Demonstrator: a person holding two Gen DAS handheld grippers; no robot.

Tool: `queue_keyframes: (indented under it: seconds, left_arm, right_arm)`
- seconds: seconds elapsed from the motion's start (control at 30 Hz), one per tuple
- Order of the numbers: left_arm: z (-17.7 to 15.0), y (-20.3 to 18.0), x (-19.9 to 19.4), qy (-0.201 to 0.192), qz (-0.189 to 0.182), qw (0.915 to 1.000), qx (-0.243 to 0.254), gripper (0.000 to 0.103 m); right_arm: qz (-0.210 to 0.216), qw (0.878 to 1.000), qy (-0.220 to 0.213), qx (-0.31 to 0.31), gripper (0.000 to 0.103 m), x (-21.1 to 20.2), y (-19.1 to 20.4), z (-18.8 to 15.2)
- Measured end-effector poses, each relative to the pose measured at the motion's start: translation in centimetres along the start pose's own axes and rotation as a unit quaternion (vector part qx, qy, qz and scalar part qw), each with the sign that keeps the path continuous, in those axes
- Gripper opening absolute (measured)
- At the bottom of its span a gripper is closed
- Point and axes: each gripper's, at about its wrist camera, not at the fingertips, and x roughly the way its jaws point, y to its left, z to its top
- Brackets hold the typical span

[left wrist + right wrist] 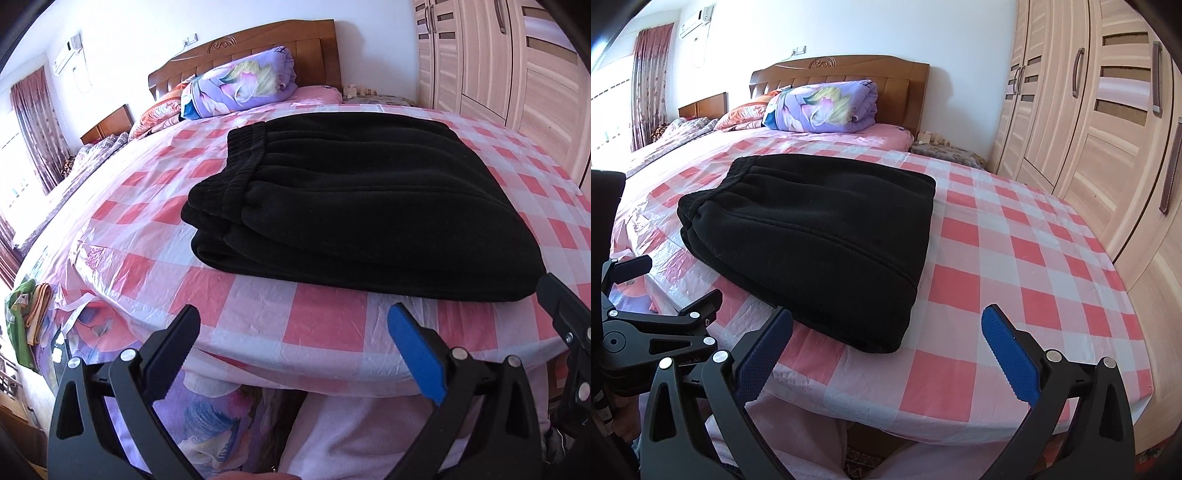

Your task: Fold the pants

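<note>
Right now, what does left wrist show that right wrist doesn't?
Only left wrist: green and orange cloths at the bed's left edge, and the right gripper poking in at right.

Only right wrist: the wardrobe's long handles and the left gripper seen from the side.

Both: folded black pants on the checked sheet, purple quilt at the headboard, each view's own gripper open, holding nothing.
</note>
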Motion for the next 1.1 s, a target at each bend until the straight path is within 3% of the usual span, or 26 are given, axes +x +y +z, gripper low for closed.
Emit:
queue_keyframes:
  seconds: [1.1]
  left_arm:
    - [-0.05, -0.08, 0.09, 0.001, -0.002, 1.0, 0.002, 0.101]
  right_arm:
    - [0.006, 1.0, 0.014, 0.006, 0.099, 0.83, -0.39, -0.28]
